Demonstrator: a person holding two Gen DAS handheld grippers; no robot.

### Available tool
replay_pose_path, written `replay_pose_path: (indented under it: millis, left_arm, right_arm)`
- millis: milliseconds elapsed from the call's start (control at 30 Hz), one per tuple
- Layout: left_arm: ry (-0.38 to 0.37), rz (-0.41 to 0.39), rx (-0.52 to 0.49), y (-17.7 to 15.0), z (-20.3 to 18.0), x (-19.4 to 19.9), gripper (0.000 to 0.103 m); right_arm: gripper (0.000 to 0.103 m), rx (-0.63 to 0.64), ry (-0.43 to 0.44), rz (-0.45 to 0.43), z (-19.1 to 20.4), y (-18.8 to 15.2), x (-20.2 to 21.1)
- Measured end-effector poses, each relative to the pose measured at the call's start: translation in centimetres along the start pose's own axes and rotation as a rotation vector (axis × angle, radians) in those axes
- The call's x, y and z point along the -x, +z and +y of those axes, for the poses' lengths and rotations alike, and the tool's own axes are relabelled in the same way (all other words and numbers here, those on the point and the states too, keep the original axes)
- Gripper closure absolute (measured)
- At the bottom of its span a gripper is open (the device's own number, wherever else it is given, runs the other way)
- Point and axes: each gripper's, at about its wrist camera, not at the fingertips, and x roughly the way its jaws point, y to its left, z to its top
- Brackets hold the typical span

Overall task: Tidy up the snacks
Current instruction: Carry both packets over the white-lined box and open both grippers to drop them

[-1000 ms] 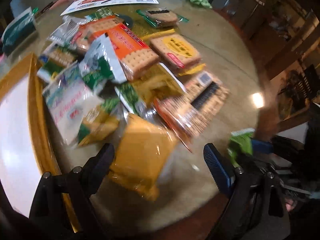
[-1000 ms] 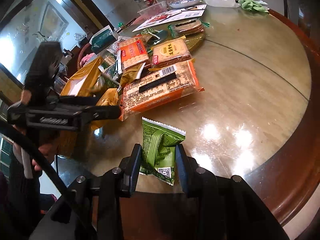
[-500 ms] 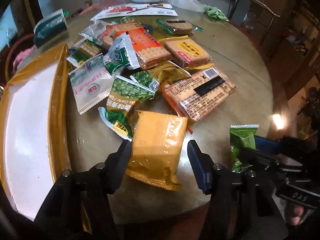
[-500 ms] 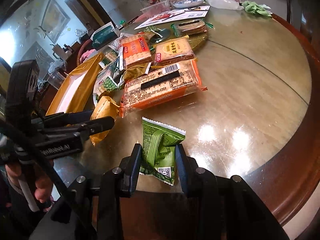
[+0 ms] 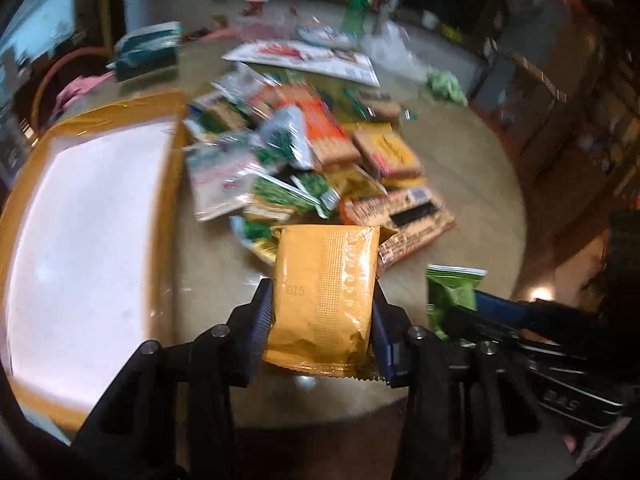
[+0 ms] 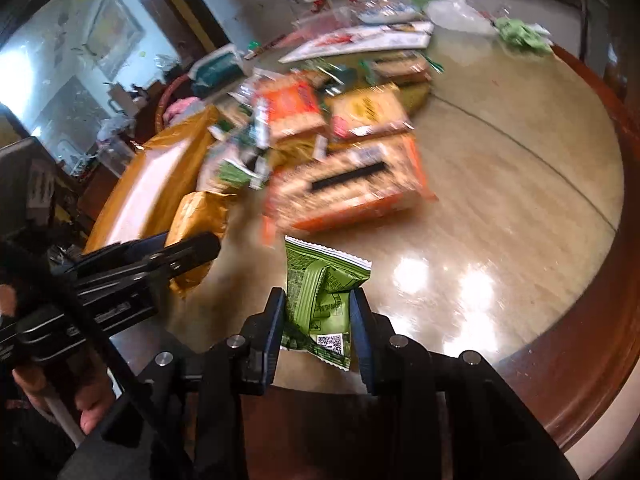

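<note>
Round glossy bench, heaped with snack packs beside a yellow-rimmed tray. Left claw narrowed onto the yellow packet, both pads pressing its sides. Right claw clamped on the green packet at the near edge.

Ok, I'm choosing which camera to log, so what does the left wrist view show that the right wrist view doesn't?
Only the left wrist view shows the left claw shut on the yellow packet from behind, and the tray's white floor broadly.

Only the right wrist view shows the right claw shut on the green packet, its QR code, and the table's brown rim.

Both show the two packets, the gold-rimmed tray, the blurred snack pile and the table.
</note>
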Motion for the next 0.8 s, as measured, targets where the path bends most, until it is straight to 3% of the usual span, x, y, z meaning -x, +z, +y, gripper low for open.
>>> replay_pose_path:
  millis: [200, 367, 467, 800]
  left_arm:
    - [0.028, -0.115, 0.222, -1.4, 6.6, 6.7, 0.057]
    - [0.174, -0.176, 0.363, -1.9, 12.7, 9.8, 0.057]
    - [0.196, -0.181, 0.417, -2.2, 15.4, 10.2, 0.057]
    - [0.2, -0.081, 0.473, -3.2, 17.3, 7.3, 0.057]
  right_arm:
    - [0.073, 0.11, 0.104, -0.035, 4.9, 1.2, 0.8]
    - [0.073, 0.176, 0.233, 0.003, 10.0, 2.9, -1.0]
    - [0.073, 0.215, 0.296, 0.025, 13.5, 4.0, -2.7]
    - [0.073, 0.329, 0.222, 0.182, 20.1, 3.2, -9.1]
